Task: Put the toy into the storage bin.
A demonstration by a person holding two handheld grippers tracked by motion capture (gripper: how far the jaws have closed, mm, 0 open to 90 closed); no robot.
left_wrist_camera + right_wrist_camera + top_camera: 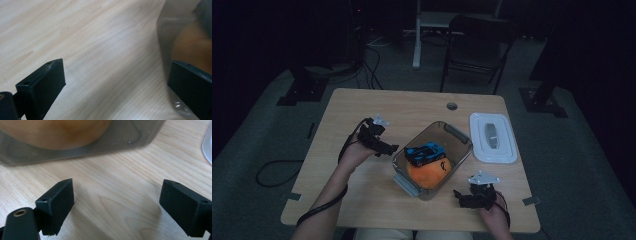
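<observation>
A clear smoky plastic container stands open in the middle of the wooden table. Inside it lie a blue and black toy car and an orange round thing. My left gripper hovers just left of the container, open and empty; its view has the container wall at the right with the orange thing behind it. My right gripper stands open near the front edge, right of the container's near corner. In its view the container wall and the orange thing lie just ahead.
The container's white lid lies flat on the table to the right of it. A small round hole is in the table's far side. A folding chair and a stand sit on the floor beyond the table.
</observation>
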